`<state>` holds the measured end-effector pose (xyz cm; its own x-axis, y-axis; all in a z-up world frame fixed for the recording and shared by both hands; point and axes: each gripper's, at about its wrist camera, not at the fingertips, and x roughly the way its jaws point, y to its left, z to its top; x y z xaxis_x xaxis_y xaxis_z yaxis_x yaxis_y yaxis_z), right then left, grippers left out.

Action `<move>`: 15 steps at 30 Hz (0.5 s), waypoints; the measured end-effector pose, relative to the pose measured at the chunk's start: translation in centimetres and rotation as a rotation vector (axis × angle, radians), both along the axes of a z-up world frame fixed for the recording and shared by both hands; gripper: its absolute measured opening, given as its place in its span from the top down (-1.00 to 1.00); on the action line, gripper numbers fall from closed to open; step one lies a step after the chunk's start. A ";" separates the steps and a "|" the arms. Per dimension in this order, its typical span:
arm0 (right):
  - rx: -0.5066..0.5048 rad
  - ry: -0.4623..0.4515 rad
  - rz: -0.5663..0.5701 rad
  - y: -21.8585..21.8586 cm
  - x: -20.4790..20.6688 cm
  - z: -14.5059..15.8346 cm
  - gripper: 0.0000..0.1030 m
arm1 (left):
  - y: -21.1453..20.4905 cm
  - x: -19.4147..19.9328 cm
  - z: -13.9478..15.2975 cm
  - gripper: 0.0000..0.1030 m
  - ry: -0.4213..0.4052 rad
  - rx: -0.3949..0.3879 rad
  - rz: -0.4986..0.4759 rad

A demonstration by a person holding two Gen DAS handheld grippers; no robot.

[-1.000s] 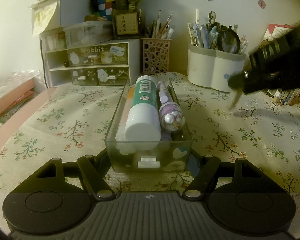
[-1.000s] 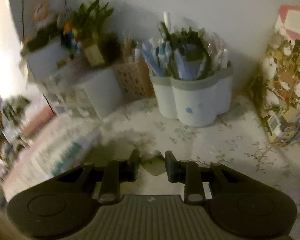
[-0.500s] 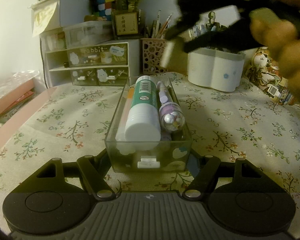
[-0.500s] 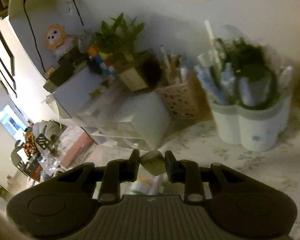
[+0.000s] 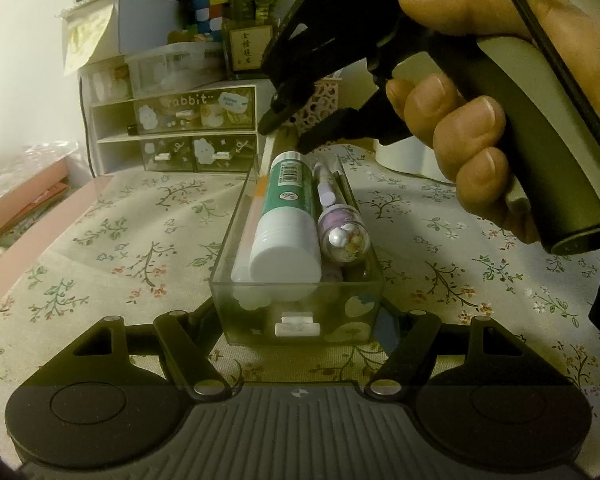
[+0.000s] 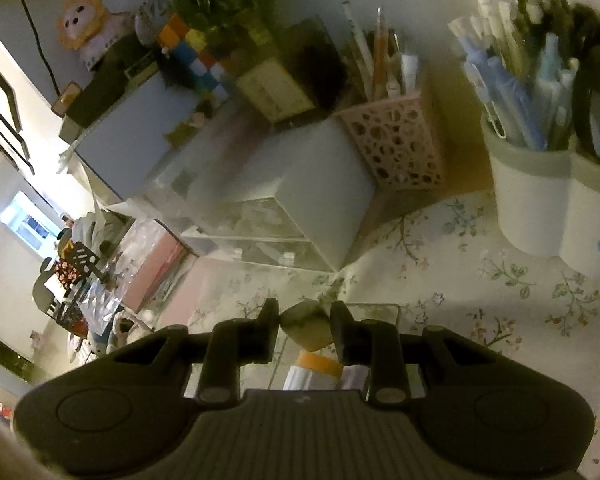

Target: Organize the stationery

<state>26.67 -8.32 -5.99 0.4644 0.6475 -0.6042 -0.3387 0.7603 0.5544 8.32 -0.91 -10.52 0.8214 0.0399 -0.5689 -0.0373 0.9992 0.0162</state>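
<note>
A clear plastic drawer (image 5: pixel 300 304) lies on the floral tablecloth, held between the fingers of my left gripper (image 5: pixel 300 320). It holds a green and white glue stick (image 5: pixel 286 220) and a purple pen with a globe top (image 5: pixel 342 232). My right gripper (image 6: pixel 305 322) is shut on a small heart-shaped eraser (image 6: pixel 304 322) and hovers over the drawer's far end (image 6: pixel 374 310). In the left wrist view the right gripper (image 5: pixel 288 132) hangs above the far end, hand on its handle.
A white rabbit drawer cabinet (image 5: pixel 188 132) stands at the back left, with a cube and plant on top. A pink perforated pen holder (image 6: pixel 396 144) and a white pen cup (image 6: pixel 540 196) full of pens stand behind. Pink boxes (image 5: pixel 20 200) lie at far left.
My right gripper has swung left with the eraser, from near the white pen cup to above the drawer's far end. The left gripper and drawer have stayed still.
</note>
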 end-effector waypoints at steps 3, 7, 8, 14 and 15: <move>0.005 -0.006 -0.003 -0.2 -0.1 0.1 0.28 | 0.0 0.0 0.0 -0.40 0.000 0.000 0.000; 0.001 -0.014 0.005 0.0 -0.1 0.3 0.28 | 0.0 0.0 0.0 -0.40 0.000 0.000 0.000; 0.000 -0.015 0.005 0.1 -0.1 0.3 0.28 | 0.0 0.0 0.0 -0.40 0.000 0.000 0.000; -0.033 -0.035 0.028 0.2 -0.5 0.5 0.27 | 0.0 0.0 0.0 -0.40 0.000 0.000 0.000; -0.034 -0.043 0.030 0.1 -0.6 0.6 0.27 | 0.0 0.0 0.0 -0.40 0.000 0.000 0.000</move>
